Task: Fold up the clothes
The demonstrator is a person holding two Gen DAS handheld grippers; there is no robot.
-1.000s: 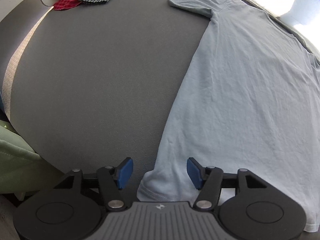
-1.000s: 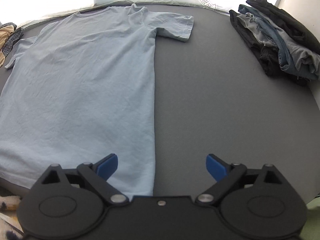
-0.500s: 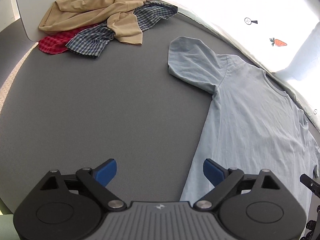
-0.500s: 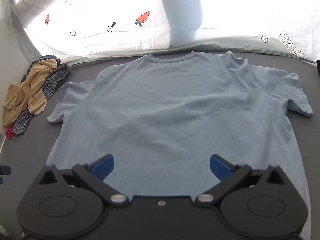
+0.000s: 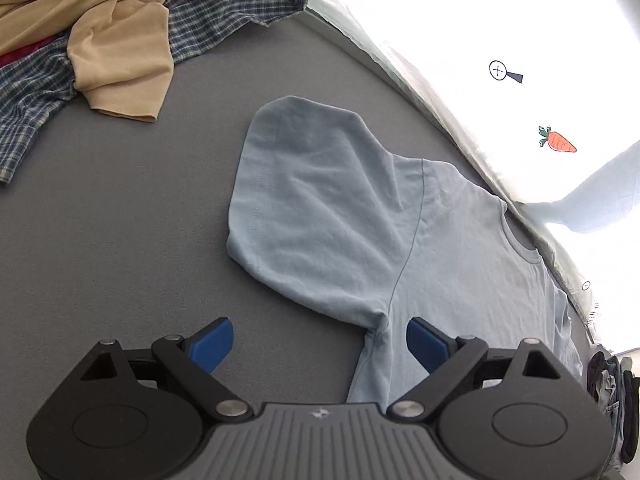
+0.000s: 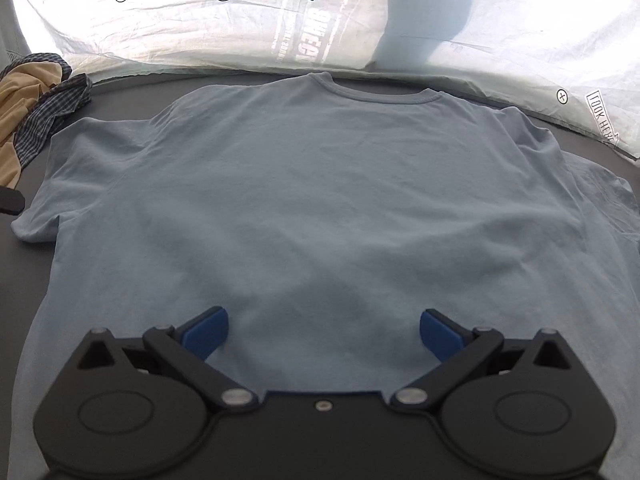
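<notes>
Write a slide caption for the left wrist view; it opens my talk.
Open left tool poised at the armpit of a flat light-blue T-shirt.

Left tool (image 5: 318, 340) wide open, blue pads (image 5: 211, 343) spread, empty, hovering by armpit seam of light blue cotton t-shirt (image 5: 460, 264). Shirt flat on grey fabric surface (image 5: 120, 232), short sleeve (image 5: 304, 208) straight ahead. Beige top (image 5: 116, 40) heaped on blue checked shirt (image 5: 224, 16), upper left. White carrot-print sheet (image 5: 500, 60) along far edge.
</notes>
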